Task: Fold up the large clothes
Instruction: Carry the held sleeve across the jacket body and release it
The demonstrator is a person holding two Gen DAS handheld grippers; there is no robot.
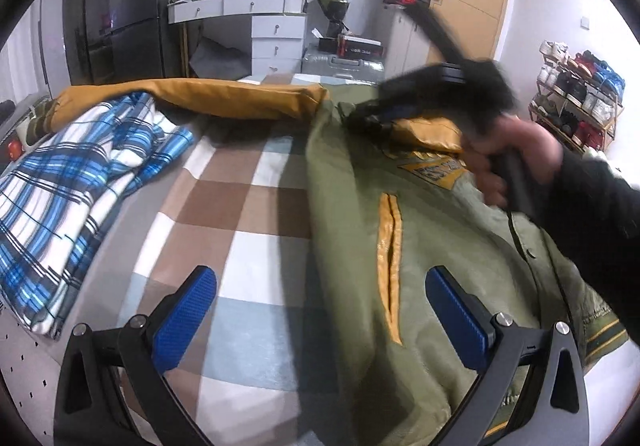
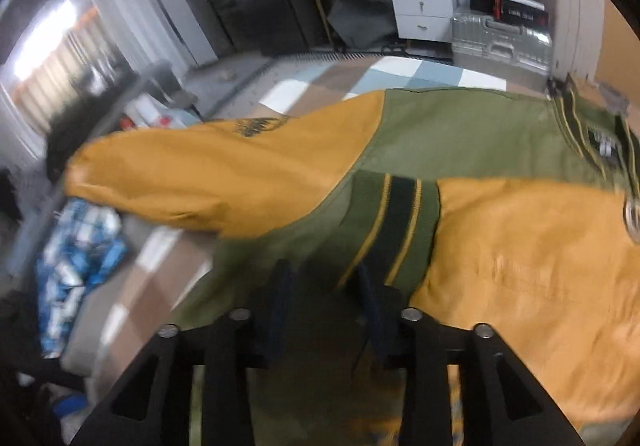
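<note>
- Left claw [image 1: 320, 310]: blue pads spread wide, holding nothing, over the jacket [image 1: 400, 246] edge on the checked bed [image 1: 240, 205].
- Right claw [image 2: 326, 302] pinches the striped cuff [image 2: 392, 221], carrying that sleeve across; folding looks barely begun.
- Farther off: the other sleeve [image 1: 192, 97] lies outstretched; a plaid shirt [image 1: 80, 173] crowds the bed's left.

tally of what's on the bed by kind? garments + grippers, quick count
Jackets: 1, the green and mustard jacket
Plaid garments: 1, the blue plaid shirt, crumpled at the left
Grippers: 2, left gripper open over the bedspread, right gripper closed down on the jacket's striped ribbing
Total: 4
</note>
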